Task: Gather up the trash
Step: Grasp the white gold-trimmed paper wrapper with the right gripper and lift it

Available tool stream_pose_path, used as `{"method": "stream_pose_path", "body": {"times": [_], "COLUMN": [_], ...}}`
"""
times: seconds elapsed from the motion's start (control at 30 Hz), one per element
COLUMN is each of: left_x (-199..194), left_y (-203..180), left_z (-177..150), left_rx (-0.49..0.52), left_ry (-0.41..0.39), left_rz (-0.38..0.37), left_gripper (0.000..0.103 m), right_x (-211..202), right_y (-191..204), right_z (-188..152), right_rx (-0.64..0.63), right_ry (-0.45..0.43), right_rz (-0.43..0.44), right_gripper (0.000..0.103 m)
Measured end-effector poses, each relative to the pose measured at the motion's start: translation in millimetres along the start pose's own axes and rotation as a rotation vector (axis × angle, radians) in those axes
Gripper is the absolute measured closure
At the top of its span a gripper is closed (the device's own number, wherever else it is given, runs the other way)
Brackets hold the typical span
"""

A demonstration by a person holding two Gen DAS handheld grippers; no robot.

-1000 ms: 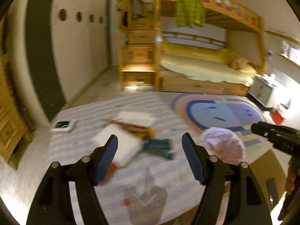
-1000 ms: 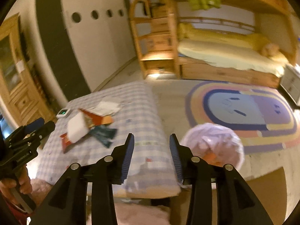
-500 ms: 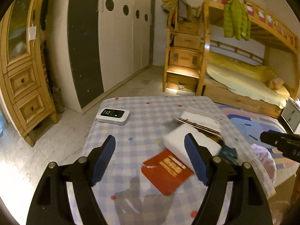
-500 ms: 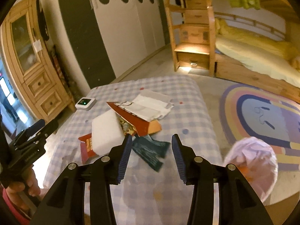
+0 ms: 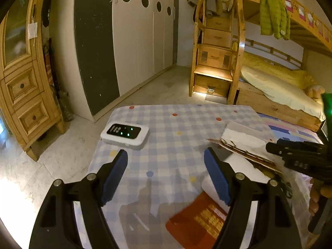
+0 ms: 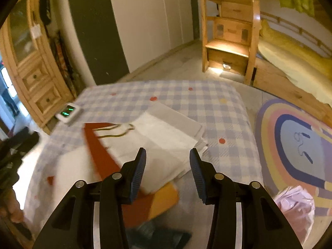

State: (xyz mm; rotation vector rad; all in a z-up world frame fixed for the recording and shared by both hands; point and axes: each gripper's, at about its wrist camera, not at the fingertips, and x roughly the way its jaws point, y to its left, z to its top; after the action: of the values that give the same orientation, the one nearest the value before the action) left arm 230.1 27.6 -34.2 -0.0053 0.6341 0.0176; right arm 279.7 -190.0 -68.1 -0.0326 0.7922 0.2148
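- hovering over the checked table [image 5: 166, 124], the left gripper [image 5: 166, 166] has its jaws wide apart, nothing between them, only bare cloth.
- right gripper [image 6: 167, 166] sits half open and empty too, above the white paper [image 6: 166, 132].
- trash lies in a loose heap: red packet [image 5: 199, 220], white block [image 5: 244, 166] on it, torn red card [image 6: 99, 149], orange scrap [image 6: 166, 195], dark wrapper [image 6: 161, 236] nearest the right gripper.
- pink bag [image 6: 294, 207] waits on the floor, off the table's right edge.
- risk: overlapping pieces, so a pinch may drag a neighbour off the edge.
- risk: flat paper could slip the pads.
- the white device [image 5: 124, 133], lights on, looks like no trash; the left gripper is near it.
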Motion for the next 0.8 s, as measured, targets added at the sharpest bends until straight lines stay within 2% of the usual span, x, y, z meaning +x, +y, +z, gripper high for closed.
{"method": "stream_pose_path", "body": {"times": [0.2,0.37,0.47,0.53,0.57,0.63,0.7,0.8], "left_x": [11,9,9,10,10,9,7,-1], "left_y": [10,10,7,6,5,5,5,10], "left_z": [3,2,0,-1,-1,-1,-2,-3], "left_rx": [-0.053,-0.041,-0.039,-0.035,-0.030,-0.022,-0.022,-0.035], "left_ry": [0.034,0.034,0.037,0.038,0.036,0.029,0.022,-0.007], "left_rz": [-0.030,-0.013,-0.010,-0.006,-0.002,0.008,0.012,0.025], "left_gripper": [0.029,0.029,0.029,0.029,0.029,0.029,0.029,0.029], "right_x": [27,23,18,15,13,10,5,-25], "right_y": [-14,-5,5,13,18,24,26,20], "right_z": [2,-5,-13,-17,-20,-23,-22,-13], "right_rx": [0.015,-0.037,-0.083,-0.103,-0.119,-0.140,-0.129,-0.048], "right_ry": [0.055,0.085,0.105,0.116,0.120,0.113,0.085,-0.048], "right_rz": [-0.014,0.015,0.021,0.028,0.025,0.015,0.005,0.007], "right_gripper": [0.057,0.056,0.069,0.084,0.087,0.099,0.101,0.101]}}
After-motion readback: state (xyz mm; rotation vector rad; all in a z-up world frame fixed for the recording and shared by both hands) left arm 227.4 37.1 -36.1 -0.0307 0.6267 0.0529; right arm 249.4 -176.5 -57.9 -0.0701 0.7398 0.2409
